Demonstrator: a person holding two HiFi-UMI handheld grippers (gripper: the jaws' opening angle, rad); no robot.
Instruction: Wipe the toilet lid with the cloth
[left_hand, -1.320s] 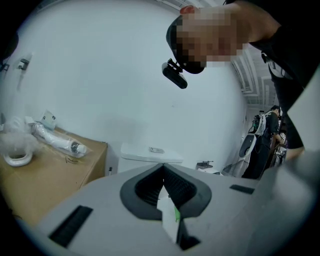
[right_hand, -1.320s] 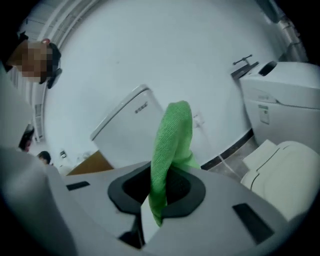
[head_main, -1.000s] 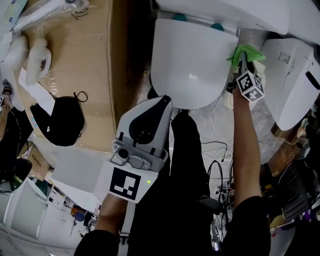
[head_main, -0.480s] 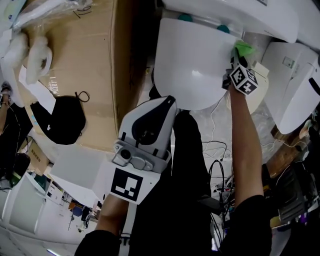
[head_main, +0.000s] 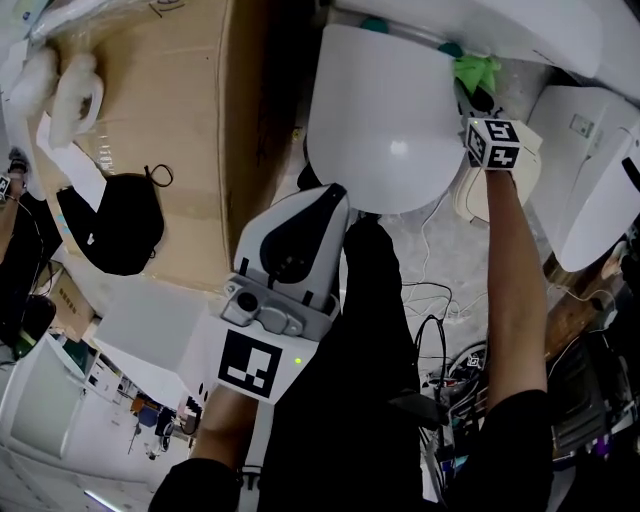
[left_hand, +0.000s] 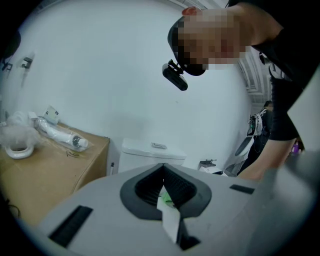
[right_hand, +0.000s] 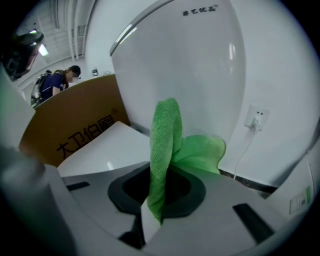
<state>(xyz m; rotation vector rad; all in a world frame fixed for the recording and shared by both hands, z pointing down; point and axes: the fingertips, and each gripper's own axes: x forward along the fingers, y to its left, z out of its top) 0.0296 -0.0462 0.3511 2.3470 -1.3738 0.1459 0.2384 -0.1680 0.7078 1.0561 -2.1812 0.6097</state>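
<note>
Right hand-held gripper (head_main: 472, 96), clamped on cloth (head_main: 477, 70), at upper-right edge of toilet lid (head_main: 385, 120); lid extends left & down-frame. Left hand-held gripper (head_main: 325, 205): jaws together, empty, farther off.

Shows green cloth (head_main: 476, 72), pinched into an upright fold, at the far right edge of the glossy white toilet lid (head_main: 385, 120).
</note>
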